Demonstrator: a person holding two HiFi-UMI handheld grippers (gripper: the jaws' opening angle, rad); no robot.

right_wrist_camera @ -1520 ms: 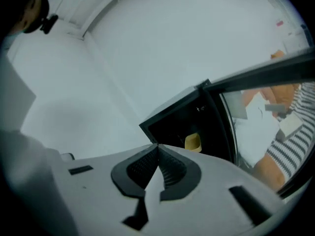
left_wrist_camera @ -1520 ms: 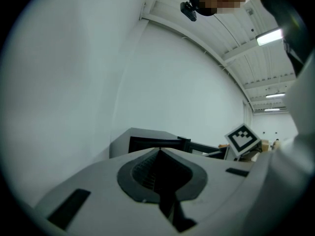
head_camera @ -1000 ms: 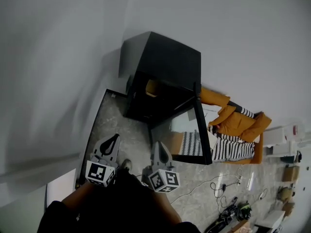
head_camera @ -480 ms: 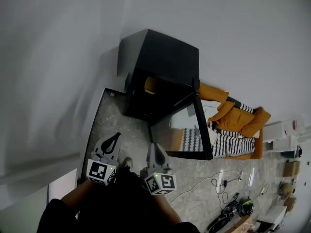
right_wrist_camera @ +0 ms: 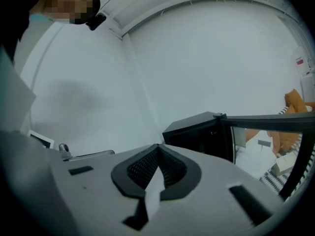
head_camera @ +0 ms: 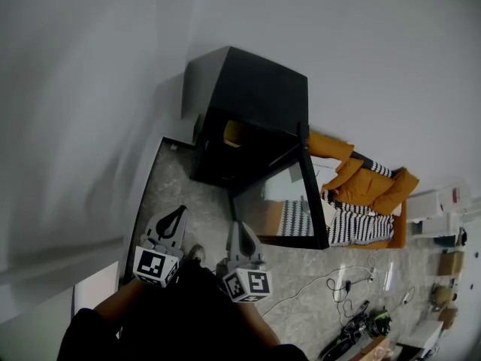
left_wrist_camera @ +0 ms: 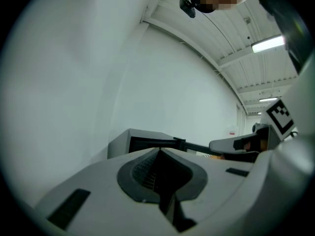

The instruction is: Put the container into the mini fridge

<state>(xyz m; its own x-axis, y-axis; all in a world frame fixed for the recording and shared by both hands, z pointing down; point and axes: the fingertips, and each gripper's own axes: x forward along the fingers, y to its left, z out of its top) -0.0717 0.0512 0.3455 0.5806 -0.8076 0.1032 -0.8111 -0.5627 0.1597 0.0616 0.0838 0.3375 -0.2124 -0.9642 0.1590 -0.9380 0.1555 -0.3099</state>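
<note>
The black mini fridge (head_camera: 252, 104) stands against the white wall with its glass door (head_camera: 289, 201) swung open to the right. A tan object (head_camera: 233, 134) sits inside at the top of the dark opening; I cannot tell whether it is the container. My left gripper (head_camera: 179, 213) and right gripper (head_camera: 234, 227) hover side by side in front of the fridge, a short way from it. Both are shut with nothing between their jaws. The left gripper view shows the fridge (left_wrist_camera: 142, 142) ahead and the right gripper (left_wrist_camera: 238, 144) beside it. In the right gripper view the open door (right_wrist_camera: 268, 127) is edge-on.
The fridge rests on a grey marbled floor (head_camera: 161, 190). Right of the door lie orange cushions (head_camera: 368, 186) with a black-and-white striped cloth (head_camera: 361, 228). Cables (head_camera: 342, 284) and small items litter the floor at lower right. A white wall fills the left and top.
The right gripper has drawn back a little toward the person. The left gripper has hardly moved, and both stay shut.
</note>
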